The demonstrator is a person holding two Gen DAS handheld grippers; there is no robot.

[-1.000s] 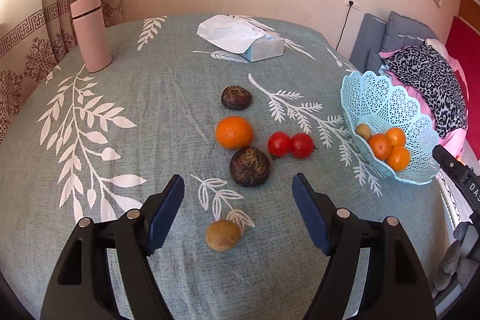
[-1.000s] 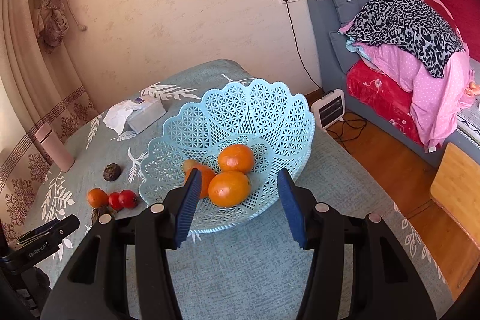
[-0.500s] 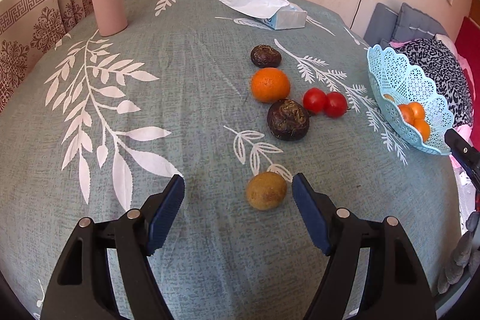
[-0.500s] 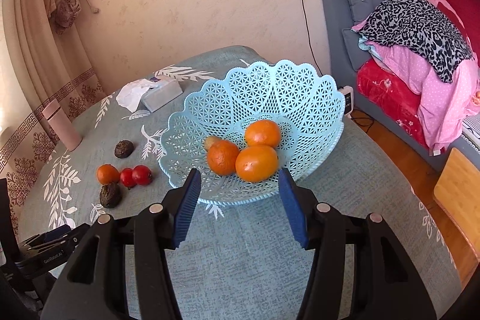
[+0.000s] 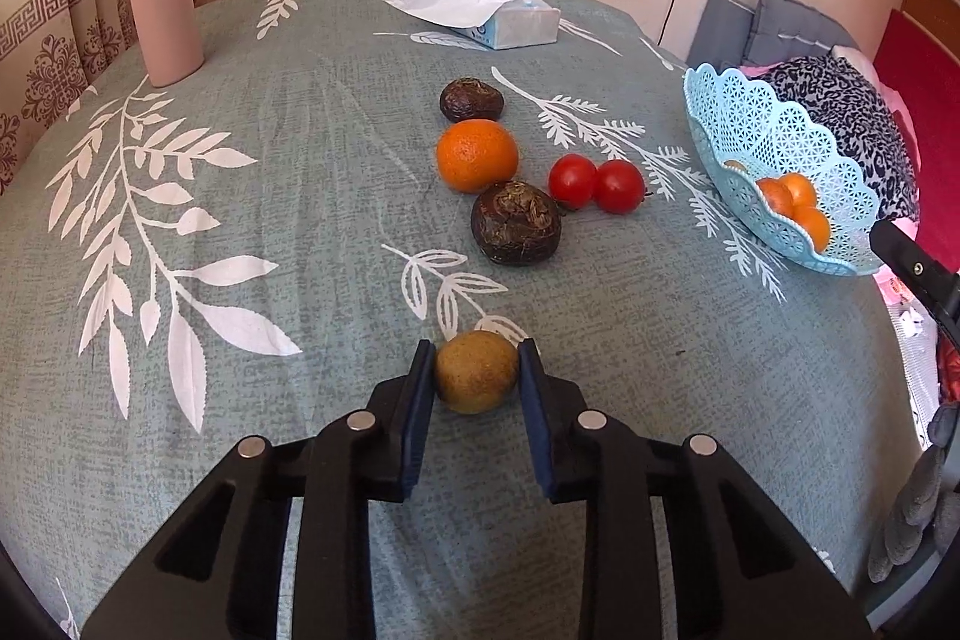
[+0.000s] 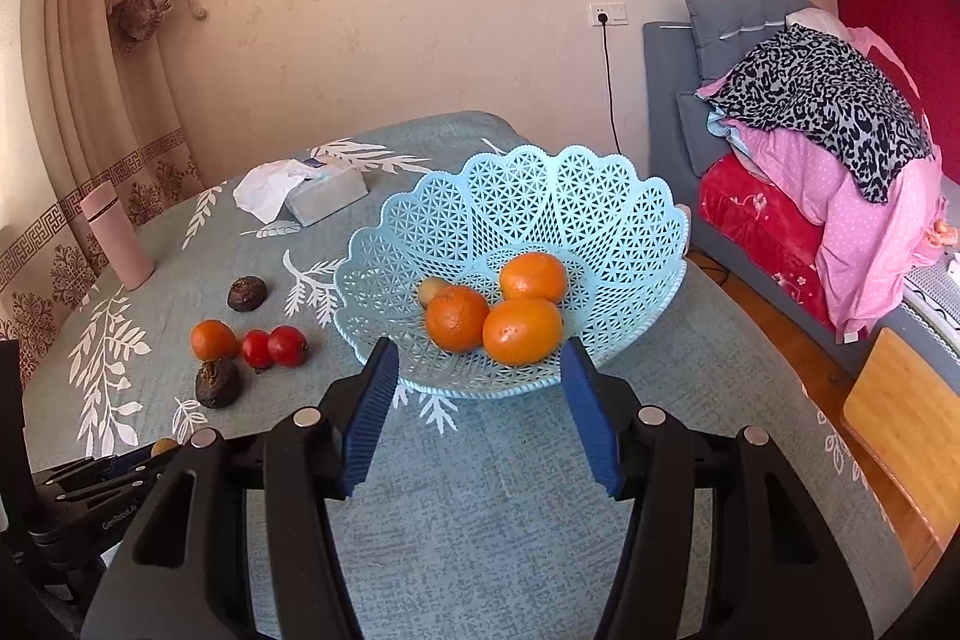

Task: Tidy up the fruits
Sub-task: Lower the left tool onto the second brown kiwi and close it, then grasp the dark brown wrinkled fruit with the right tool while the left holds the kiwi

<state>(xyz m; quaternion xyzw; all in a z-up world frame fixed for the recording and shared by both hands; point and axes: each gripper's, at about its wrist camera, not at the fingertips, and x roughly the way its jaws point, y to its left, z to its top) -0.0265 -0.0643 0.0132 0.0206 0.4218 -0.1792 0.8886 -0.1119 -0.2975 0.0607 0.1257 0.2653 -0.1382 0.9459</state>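
Observation:
My left gripper [image 5: 477, 361] is shut on a small brownish-yellow fruit [image 5: 476, 379] that rests on the grey-green tablecloth. Beyond it lie a dark wrinkled fruit [image 5: 516, 222], an orange [image 5: 477, 155], two red tomatoes [image 5: 596, 184] and a second dark fruit [image 5: 471, 99]. The light-blue lattice basket [image 6: 600, 220] holds three oranges [image 6: 522, 331] and a small brownish fruit [image 6: 433, 288]. My right gripper [image 6: 480, 361] is open and empty, just in front of the basket's near rim. The basket also shows in the left wrist view [image 5: 774, 142], at the right.
A pink flask [image 5: 165, 7] stands at the table's far left. A tissue box [image 5: 480, 13] lies at the far side. A bed with piled clothes [image 6: 822, 130] is to the right of the table. A wooden stool [image 6: 900, 418] stands off the table's right edge.
My left gripper has moved forward and down over the brownish-yellow fruit and closed on it. My right gripper has drawn back slightly from the basket and stays open.

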